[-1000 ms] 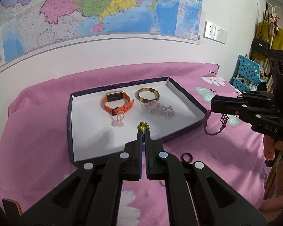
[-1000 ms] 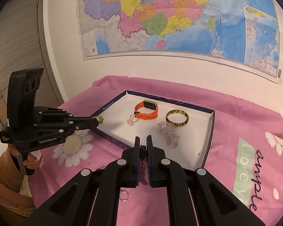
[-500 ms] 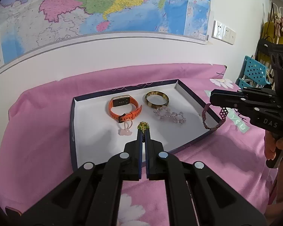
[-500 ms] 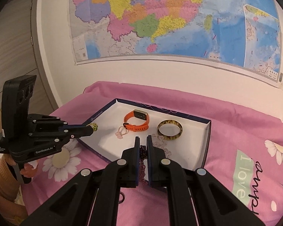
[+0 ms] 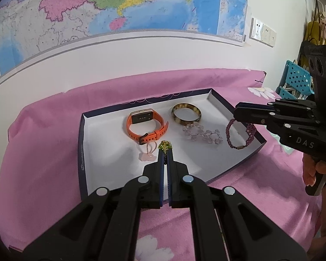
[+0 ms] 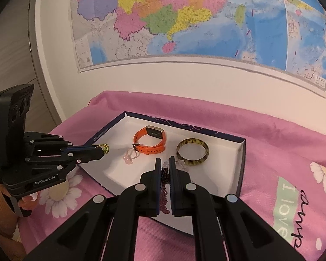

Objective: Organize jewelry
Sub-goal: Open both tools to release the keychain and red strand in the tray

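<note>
Left claw [image 5: 165, 152] pinches green bead piece [image 5: 165, 145] over tray [image 5: 83, 143]; right claw [image 6: 165, 167] clamps purple bracelet [image 5: 239, 137] over the right rim. Risk: the dangling loop snags the rim (or tangles the clear beads [image 5: 203, 133]).

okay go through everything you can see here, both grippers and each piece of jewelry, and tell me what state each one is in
left gripper: shut on green bead piece, over the tray.
right gripper: shut on purple bead bracelet, which dangles over the tray.
tray: open, on the pink cloth.
orange watch: buckled, lying in tray.
amber bangle: flat in tray.
clear bead bracelet: lying in tray.
pink charm loop: lying in tray.
</note>
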`<state>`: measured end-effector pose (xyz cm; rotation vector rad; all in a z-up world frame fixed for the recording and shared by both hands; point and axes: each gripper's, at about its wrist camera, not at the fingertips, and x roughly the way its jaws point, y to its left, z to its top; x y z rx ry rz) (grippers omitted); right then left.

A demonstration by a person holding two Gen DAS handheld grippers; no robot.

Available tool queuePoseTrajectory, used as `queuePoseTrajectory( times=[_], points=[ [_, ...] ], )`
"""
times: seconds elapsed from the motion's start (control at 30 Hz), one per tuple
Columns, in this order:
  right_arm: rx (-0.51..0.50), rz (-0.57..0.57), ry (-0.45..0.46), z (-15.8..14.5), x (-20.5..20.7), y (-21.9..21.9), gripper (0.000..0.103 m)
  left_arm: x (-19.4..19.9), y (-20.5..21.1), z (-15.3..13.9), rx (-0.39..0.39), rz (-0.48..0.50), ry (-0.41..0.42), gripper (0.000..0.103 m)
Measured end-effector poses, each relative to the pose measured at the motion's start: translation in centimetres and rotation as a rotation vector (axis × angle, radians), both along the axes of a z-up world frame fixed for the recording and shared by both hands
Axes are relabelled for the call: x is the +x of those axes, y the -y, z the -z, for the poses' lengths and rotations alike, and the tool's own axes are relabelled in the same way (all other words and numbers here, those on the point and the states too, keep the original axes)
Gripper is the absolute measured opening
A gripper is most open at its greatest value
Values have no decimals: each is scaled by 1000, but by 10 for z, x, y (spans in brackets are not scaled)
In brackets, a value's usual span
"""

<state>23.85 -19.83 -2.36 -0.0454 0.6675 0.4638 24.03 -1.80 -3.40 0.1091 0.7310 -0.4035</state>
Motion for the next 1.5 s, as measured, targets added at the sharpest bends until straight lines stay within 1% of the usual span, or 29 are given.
queuePoseTrajectory(
  times=[0.6,1.03,1.5],
  points=[
    [1,6,-36,11,17,-2,6,14,1,11,13,-8,-34,3],
    [12,6,-47,14,21,-1,6,19,3,16,25,-6,-53,3],
    [34,-6,-82,20,28,-2,6,22,5,21,37,-4,-75,3]
  ],
)
